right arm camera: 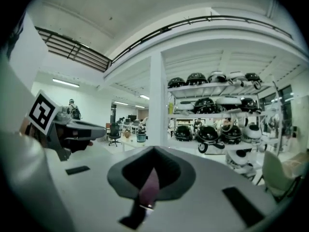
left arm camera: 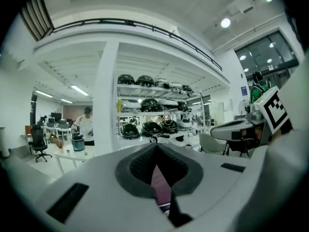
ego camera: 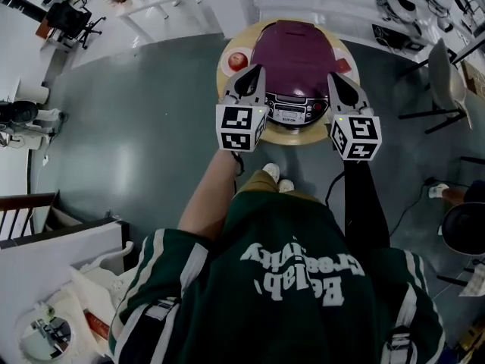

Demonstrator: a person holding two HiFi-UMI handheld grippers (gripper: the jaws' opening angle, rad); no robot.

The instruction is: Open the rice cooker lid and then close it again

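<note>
Plainly, left tongs [ego camera: 258, 71] and right tongs [ego camera: 332, 79], pinched shut and empty, flank the domed maroon rice cooker [ego camera: 292, 51].

Smooth grey floor [ego camera: 151, 142]. Round wooden table [ego camera: 299, 136] near the top centre. White desks [ego camera: 163, 6] and a black office chair [ego camera: 72, 20] lie beyond it to the left, and a pale chair [ego camera: 447, 82] stands at the right.

In the left gripper view: white pillar [left arm camera: 106, 95], white shelves [left arm camera: 145, 87] loaded with dark helmets [left arm camera: 126, 79], and a railed gallery [left arm camera: 120, 22] overhead. Round ceiling lamps [left arm camera: 225, 22] are lit. Tall windows [left arm camera: 263, 62] at the right. A person [left arm camera: 86, 124] stands at a far desk.
</note>
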